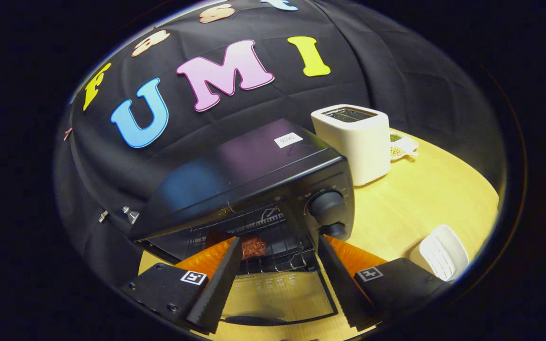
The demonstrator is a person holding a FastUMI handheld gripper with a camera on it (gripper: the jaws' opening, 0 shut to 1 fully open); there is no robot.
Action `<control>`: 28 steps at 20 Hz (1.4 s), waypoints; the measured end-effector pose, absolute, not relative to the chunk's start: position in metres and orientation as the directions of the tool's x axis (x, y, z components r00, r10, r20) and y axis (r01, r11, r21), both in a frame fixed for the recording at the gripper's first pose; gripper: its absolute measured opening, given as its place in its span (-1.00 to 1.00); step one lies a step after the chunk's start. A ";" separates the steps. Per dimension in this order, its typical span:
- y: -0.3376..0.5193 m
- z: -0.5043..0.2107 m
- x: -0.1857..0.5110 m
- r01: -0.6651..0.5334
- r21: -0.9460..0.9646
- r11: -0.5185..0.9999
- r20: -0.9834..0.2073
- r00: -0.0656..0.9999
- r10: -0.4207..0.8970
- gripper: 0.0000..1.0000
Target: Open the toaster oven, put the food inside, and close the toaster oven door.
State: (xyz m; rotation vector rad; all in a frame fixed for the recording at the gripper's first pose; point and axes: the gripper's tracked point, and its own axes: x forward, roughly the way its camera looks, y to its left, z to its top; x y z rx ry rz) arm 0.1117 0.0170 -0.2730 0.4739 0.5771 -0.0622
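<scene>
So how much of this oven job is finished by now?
Two steps look done: the toaster oven has its glass door folded down, and the reddish-brown food sits on the rack inside. The gripper is open, fingers apart over the door, holding nothing. Closing the door is what remains.

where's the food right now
In the gripper view, the food lies on the wire rack inside the open toaster oven, just beyond the open gripper, nearer its left finger.
</scene>
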 end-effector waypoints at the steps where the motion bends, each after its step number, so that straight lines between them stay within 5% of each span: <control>1: 0.015 -0.266 0.109 0.178 0.402 0.898 -0.532 0.844 0.071 0.96; 14: 0.045 -0.199 0.043 -0.018 0.245 0.969 -0.496 0.857 0.142 0.97; 28: 0.109 -0.278 -0.036 -0.111 0.166 0.980 -0.681 0.706 0.195 0.97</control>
